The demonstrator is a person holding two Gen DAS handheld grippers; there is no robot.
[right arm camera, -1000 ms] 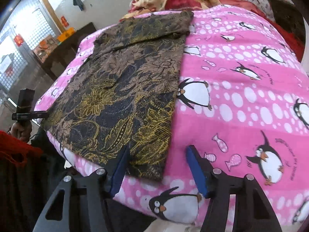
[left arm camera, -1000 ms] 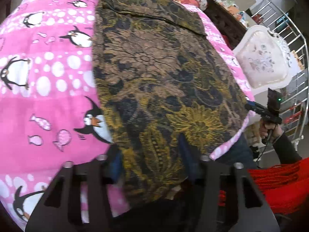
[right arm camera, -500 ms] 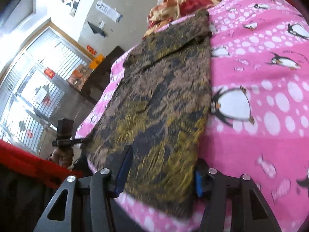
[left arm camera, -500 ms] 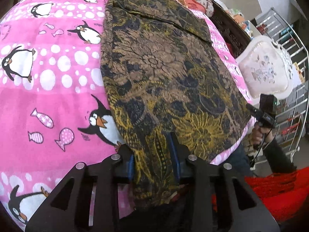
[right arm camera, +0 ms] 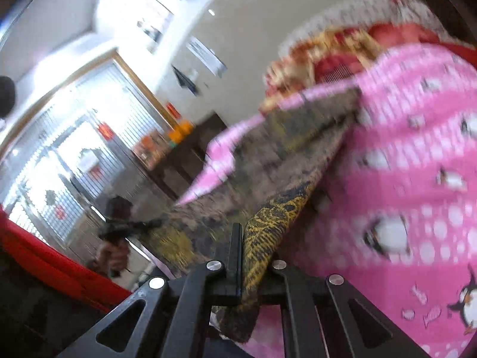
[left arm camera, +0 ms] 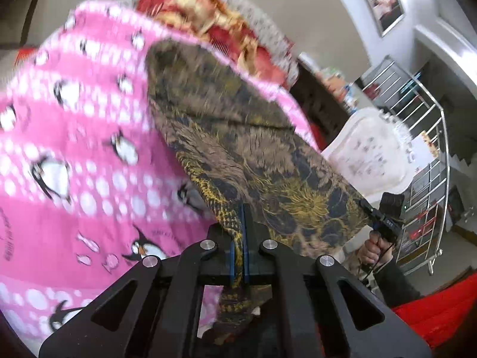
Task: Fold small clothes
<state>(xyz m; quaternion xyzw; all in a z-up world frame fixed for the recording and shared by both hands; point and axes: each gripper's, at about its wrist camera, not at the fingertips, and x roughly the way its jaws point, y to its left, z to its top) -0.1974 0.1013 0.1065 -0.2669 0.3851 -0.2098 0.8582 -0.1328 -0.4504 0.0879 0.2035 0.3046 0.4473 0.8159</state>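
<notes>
Cloth [left arm camera: 253, 161] edge pinched; left claw [left arm camera: 241, 223]; right claw [right arm camera: 243, 238].

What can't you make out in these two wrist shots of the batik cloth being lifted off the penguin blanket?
- Far end of the batik cloth: motion-blurred in both wrist views.
- Cloth's near hem: hidden behind the left gripper and right gripper frames.
- Penguin blanket under the raised cloth: covered.
- Shelf items behind, right wrist view: blurred and overexposed.
</notes>
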